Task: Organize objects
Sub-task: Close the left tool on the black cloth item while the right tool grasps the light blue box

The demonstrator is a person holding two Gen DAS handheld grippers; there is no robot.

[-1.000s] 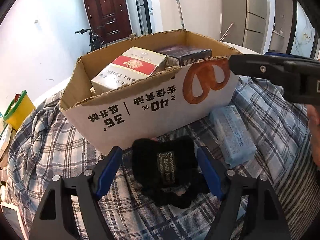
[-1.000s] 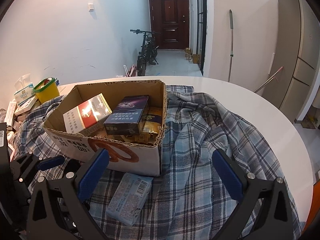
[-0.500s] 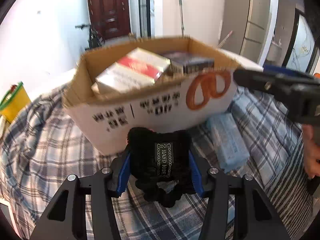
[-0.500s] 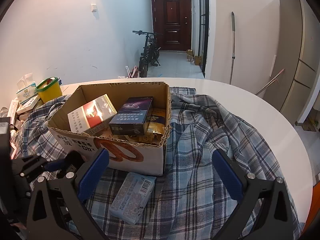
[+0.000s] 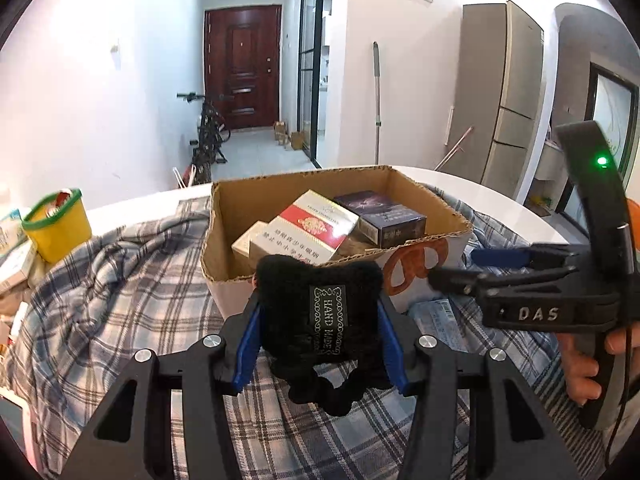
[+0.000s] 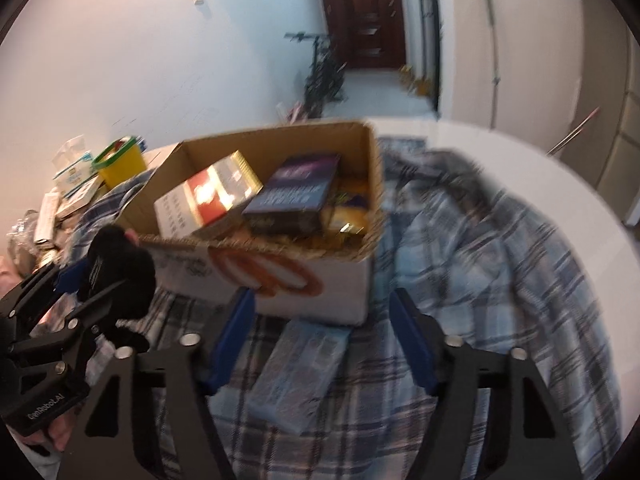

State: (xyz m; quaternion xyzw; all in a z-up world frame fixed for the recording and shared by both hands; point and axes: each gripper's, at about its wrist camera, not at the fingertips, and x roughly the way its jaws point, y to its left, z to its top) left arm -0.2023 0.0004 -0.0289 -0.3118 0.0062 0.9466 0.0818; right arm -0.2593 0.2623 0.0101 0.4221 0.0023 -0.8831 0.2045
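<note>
My left gripper [image 5: 319, 320] is shut on a black fuzzy pouch [image 5: 320, 316] with a "HAND MADE" label and holds it up in front of the cardboard box [image 5: 224, 268]. It also shows in the right wrist view [image 6: 120, 272], left of the box [image 6: 320, 288]. The box holds a red-and-white carton [image 5: 308, 228] and a dark purple carton [image 5: 380, 216]. My right gripper [image 6: 322, 340] is open, its jaws partly narrowed, above a light blue tissue pack [image 6: 300, 368] on the plaid cloth. In the left wrist view the right gripper [image 5: 480, 268] is at the right.
A plaid cloth [image 5: 120, 300] covers the round white table [image 6: 520, 168]. A yellow tub with green rim [image 5: 56, 224] and small boxes [image 6: 72, 176] stand at the left. The tissue pack [image 5: 440, 320] lies right of the box front.
My left gripper closed on the black pouch and lifted it toward the box. My right gripper moved down and forward over the tissue pack and its jaws narrowed.
</note>
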